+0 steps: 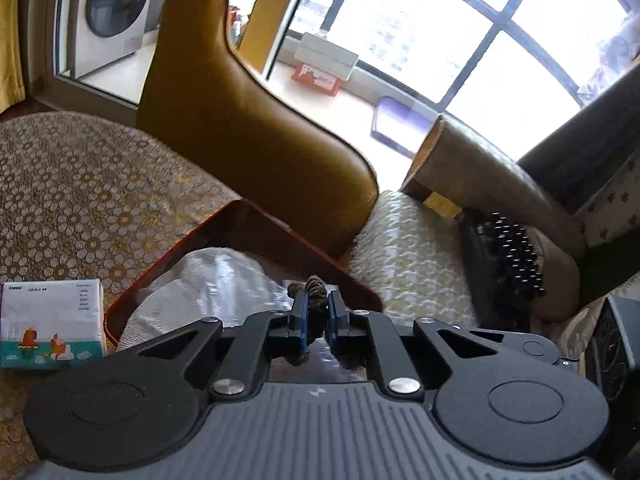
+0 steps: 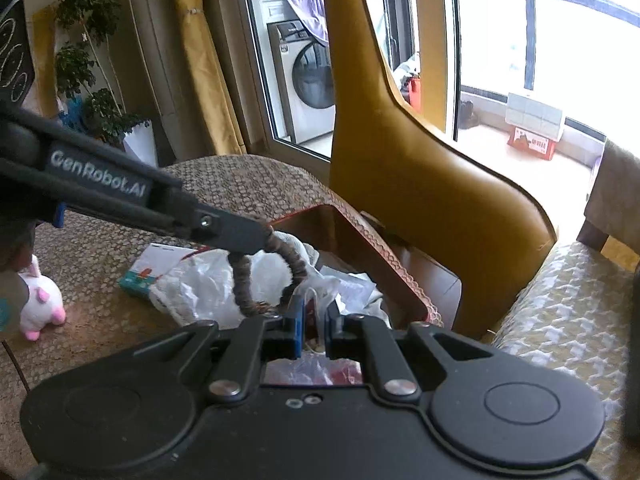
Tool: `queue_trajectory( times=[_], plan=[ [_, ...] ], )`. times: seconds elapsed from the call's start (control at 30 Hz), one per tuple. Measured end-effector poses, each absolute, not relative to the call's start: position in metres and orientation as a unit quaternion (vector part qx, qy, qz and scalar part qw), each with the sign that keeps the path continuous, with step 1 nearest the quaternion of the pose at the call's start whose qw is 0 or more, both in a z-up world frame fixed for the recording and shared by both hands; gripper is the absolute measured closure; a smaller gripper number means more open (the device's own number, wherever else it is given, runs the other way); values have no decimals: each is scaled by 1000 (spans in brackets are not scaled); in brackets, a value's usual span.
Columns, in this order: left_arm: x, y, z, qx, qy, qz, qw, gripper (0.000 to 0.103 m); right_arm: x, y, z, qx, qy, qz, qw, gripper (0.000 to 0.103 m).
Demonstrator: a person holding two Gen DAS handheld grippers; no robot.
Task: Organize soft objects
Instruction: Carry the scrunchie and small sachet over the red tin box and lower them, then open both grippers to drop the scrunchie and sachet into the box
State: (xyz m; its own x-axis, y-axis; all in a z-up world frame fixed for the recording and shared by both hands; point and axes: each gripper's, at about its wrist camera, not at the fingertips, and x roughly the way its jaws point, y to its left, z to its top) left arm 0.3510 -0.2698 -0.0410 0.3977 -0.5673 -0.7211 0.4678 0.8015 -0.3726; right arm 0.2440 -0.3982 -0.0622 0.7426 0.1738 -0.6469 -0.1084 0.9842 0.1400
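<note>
The scrunchie is a brown, ruched fabric loop, hanging above the bag in the red-rimmed box on the surface. The left claw is clenched on one side; the right claw grips its lower end. The left claw's arm reads "GenRobot.AI". A tissue pack reads "Vinda", faintly.
</note>
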Motion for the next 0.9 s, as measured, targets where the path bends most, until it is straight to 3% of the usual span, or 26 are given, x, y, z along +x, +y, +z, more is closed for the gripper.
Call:
queue_trajectory(
  times=[0.33,0.63,0.8,0.9],
  plan=[
    [370,-250,-76,-36,474,-268,838,93,264,-400,-86,58,365,77,926,90],
    [365,-241,-85,-20,468,-258,845,93,262,-396,-89,40,367,75,926,80],
    [360,-241,-83,-13,460,-264,848,93,258,-395,-89,28,367,67,927,65],
    [356,-240,-82,-13,458,-264,849,92,256,-394,-89,26,367,63,928,61]
  ],
)
